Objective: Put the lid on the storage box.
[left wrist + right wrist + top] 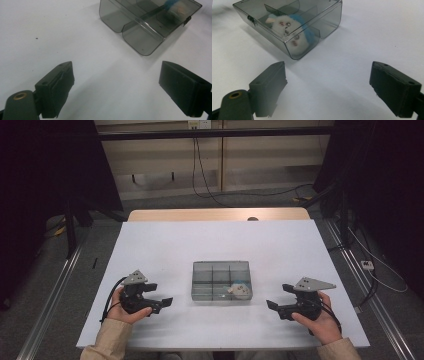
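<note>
The smoky clear plastic box (221, 280) sits near the middle of the white worktop (165, 240), its lid down and a small dark latch (250, 18) showing on its front edge. Inside, in the compartment at about 4 o'clock of the box in the high view, lies a small white-and-blue plush toy (238, 289); through the wall in the right gripper view it shows a pale face with pinkish marks (292, 28). The other compartments look bare.

The left tongs (161, 302) rest at about 9 o'clock from the box, well apart from it, jaws spread wide with nothing between them. The right tongs (274, 306) sit at about 3 o'clock, likewise wide open and holding nothing — both point inward at the box.

What could go wrong, as I judge it: the box is light and slick-walled, so a one-sided push from either tongs would likely slide or spin it across the smooth worktop rather than grip it. Squeezing the thin lid off-centre might flex it, or pop the latch and let the lid spring up. If the box tips, the toy could tumble into another compartment.

No brand, label or readable writing appears on the box, the toy or the tongs — the marks on the plush are only its face.
</note>
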